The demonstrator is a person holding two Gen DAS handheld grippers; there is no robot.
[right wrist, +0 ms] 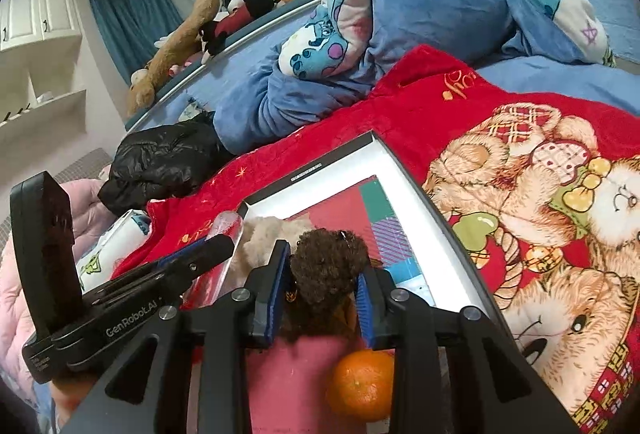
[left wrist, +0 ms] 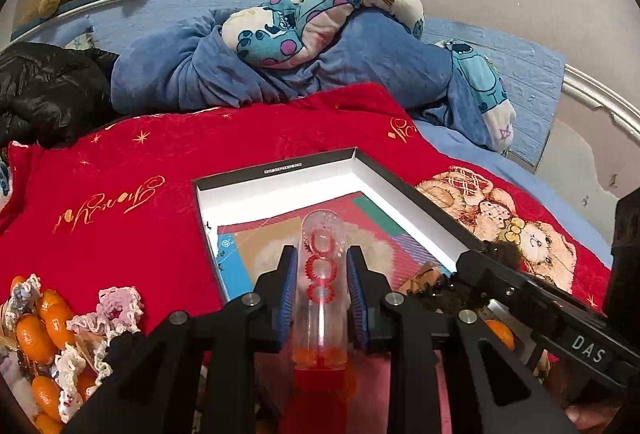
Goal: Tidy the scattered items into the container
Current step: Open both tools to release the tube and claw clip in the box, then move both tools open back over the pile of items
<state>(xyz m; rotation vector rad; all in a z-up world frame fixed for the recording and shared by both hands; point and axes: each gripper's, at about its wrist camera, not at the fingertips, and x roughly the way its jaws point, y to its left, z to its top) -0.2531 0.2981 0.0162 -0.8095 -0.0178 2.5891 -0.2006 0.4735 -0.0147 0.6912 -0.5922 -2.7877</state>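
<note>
Shallow white-lined box (left wrist: 276,189) holding a beige plush (right wrist: 264,238), left gripper (left wrist: 322,274) clamping a clear tube (left wrist: 322,274), right gripper (right wrist: 324,286) around a brown plush (right wrist: 328,266)

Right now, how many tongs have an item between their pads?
2. The left tongs grip a clear bubble tube; the right tongs hold a brown fuzzy toy. Neither is hidden.

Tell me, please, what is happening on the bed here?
A person is tidying with two hand-held tongs. The left tongs hold a clear bubble wand tube over the open shallow box on the red blanket. The right tongs have a dark brown plush toy between them at the box.
</note>
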